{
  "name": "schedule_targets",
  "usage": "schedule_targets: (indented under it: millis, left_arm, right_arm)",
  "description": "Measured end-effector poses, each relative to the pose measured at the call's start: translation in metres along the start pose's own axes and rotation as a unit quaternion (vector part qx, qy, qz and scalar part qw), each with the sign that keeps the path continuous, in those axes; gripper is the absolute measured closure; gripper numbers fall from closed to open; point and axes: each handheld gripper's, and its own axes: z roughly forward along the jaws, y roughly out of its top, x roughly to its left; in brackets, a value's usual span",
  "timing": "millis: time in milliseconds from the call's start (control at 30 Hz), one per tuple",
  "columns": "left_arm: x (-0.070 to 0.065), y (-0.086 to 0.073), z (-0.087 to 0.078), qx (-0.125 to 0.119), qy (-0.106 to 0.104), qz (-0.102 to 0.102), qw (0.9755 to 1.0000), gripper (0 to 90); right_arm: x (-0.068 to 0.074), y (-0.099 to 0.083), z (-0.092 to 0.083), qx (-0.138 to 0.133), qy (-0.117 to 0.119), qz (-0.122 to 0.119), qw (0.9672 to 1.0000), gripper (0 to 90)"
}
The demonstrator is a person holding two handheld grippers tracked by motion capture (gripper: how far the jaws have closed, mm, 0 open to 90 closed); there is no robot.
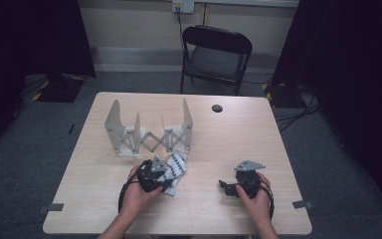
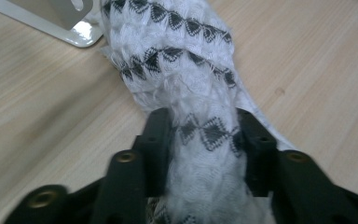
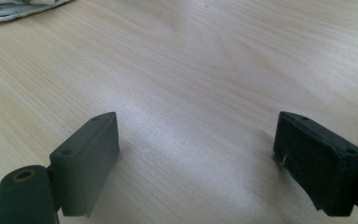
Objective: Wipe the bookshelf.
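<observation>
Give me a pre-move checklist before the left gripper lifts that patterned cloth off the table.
1. Grip: the left gripper has its jaws pressed on a bunched fold of the white cloth with black diamonds. Ok.
2. Whole cloth gathered: part trails on the table beyond the jaws. Not ok.
3. Cloth free of the white scissor-link rack: it lies right against the rack's foot; whether it is caught, cannot tell.
4. Right gripper: jaws wide apart over bare wood, nothing between them, apart from the cloth. Ok.
5. Grip firm enough to hold in a lift: cannot tell.
</observation>
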Motion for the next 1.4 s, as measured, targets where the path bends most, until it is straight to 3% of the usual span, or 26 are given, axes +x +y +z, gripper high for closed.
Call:
schedule_targets:
  millis: [133,400,500,633,700,767,833,933,1067,1133,1300,1400]
  left_arm:
    - [0.006,-0.005,-0.004,-0.007,-0.016,-0.025,0.9995,71.7]
    - [0.011,-0.004,-0.021,-0.004,-0.022,-0.036,0.9991,74.0]
    - [0.011,0.004,-0.037,-0.018,-0.02,-0.033,0.9991,74.1]
    - [0.01,0.023,-0.065,-0.056,-0.02,-0.016,0.9981,74.1]
    - [0.012,0.034,-0.079,-0.068,-0.004,0.001,0.9977,74.1]
    - [0.015,0.043,-0.091,-0.088,0.002,0.001,0.9961,74.1]
    - [0.02,0.047,-0.096,-0.092,0.017,0.006,0.9956,74.1]
    - [0.029,0.044,-0.088,-0.081,0.024,-0.008,0.9964,74.0]
    - [0.039,0.026,-0.067,-0.058,0.026,-0.026,0.9976,73.9]
    - [0.041,0.014,-0.055,-0.052,0.016,-0.046,0.9975,73.8]
    - [0.04,-0.005,-0.034,-0.027,0.012,-0.063,0.9976,73.7]
    - [0.037,-0.011,-0.026,-0.017,0.01,-0.061,0.998,73.6]
  right_arm:
    - [0.0,0.0,0.0,0.0,0.0,0.0,1.0,13.7]
    - [0.0,0.0,0.0,0.0,0.0,0.0,1.0,13.7]
    - [0.0,0.0,0.0,0.0,0.0,0.0,1.0,13.6]
    - [0.0,0.0,0.0,0.0,0.0,0.0,1.0,13.6]
    - [0.0,0.0,0.0,0.0,0.0,0.0,1.0,13.6]
    - [0.0,0.0,0.0,0.0,0.0,0.0,1.0,13.6]
    - [0.0,0.0,0.0,0.0,0.001,0.0,1.0,13.6]
    - [0.0,0.0,0.0,0.0,0.002,-0.001,1.0,13.5]
    - [-0.001,0.0,0.001,-0.001,0.004,-0.003,1.0,13.4]
    - [-0.001,0.001,0.001,-0.001,0.004,-0.004,1.0,13.4]
    - [-0.001,0.001,0.001,-0.001,0.004,-0.004,1.0,13.4]
    - [-0.001,0.001,0.001,-0.001,0.004,-0.004,1.0,13.4]
